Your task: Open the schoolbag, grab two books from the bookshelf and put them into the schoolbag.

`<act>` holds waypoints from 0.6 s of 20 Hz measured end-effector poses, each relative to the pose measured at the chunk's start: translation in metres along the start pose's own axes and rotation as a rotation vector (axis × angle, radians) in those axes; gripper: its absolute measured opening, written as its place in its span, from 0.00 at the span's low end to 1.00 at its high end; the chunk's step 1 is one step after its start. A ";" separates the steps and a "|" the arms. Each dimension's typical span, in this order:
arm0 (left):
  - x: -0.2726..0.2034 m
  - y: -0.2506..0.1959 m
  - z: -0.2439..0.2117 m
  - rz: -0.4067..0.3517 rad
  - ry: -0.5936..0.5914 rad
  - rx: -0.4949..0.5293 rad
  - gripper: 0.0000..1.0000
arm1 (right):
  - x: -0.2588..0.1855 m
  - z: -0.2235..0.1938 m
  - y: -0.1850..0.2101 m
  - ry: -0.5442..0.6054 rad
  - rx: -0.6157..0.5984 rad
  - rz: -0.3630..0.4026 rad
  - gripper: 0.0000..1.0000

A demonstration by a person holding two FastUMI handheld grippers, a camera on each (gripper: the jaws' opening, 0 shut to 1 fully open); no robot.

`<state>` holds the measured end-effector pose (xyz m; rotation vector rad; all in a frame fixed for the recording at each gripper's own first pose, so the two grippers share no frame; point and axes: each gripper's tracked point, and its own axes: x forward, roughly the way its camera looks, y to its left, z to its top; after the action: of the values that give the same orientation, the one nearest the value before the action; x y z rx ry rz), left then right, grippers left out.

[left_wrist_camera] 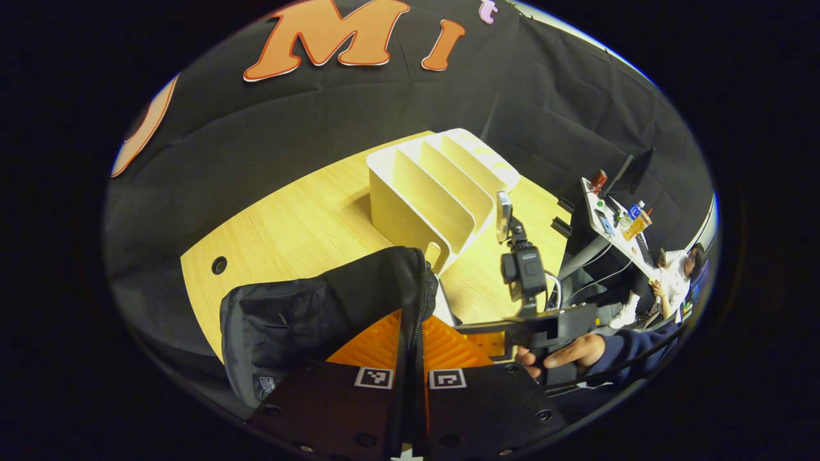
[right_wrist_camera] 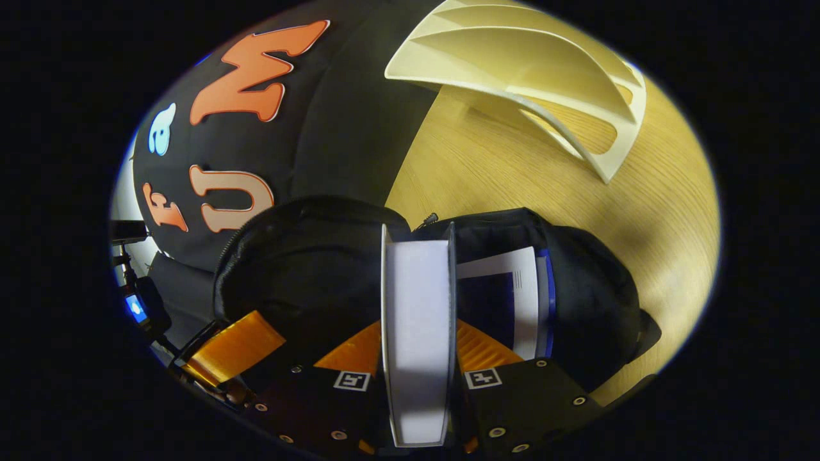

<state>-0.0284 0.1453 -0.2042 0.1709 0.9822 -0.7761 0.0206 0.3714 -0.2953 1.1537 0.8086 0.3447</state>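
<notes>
Right gripper view, near field: the right gripper is clenched on a thick white-paged book, both fingers pressing its covers, the book held edge-on above the open mouth of the black fabric schoolbag. Just beside it, inside the bag, a second book with a white and dark blue cover already stands. By this evidence the bag is open and one book is stowed; what remains is to lower the gripped book in and let it go. How deep that book's far end reaches into the opening cannot be told, since the book itself hides it.

Left gripper view, near field: the left gripper is clamped on the zippered rim of the schoolbag, apparently holding the opening apart; the fingertips are buried in fabric, so the exact grip is hard to make out. To its right, a hand in a dark sleeve holds the other gripper, whose fingers are cut off behind the bag.

Middle field: the light wooden table carries the bag and, well apart behind it, the cream slotted plastic bookshelf. Its visible slots appear empty, though the near wall hides their floors.

Far field: a cluttered side desk and a seated person, too small to detail.
</notes>
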 end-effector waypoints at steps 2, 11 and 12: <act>0.002 -0.003 -0.001 -0.006 0.000 -0.002 0.07 | 0.010 -0.002 0.003 0.007 -0.005 0.008 0.48; 0.011 0.007 -0.002 0.068 -0.055 -0.106 0.07 | 0.011 -0.017 -0.034 0.141 -0.325 -0.222 0.83; 0.011 0.006 -0.002 0.083 -0.060 -0.118 0.07 | 0.003 -0.016 -0.035 0.154 -0.363 -0.243 0.92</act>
<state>-0.0230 0.1451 -0.2154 0.0856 0.9549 -0.6419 0.0059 0.3700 -0.3306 0.6873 0.9649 0.3626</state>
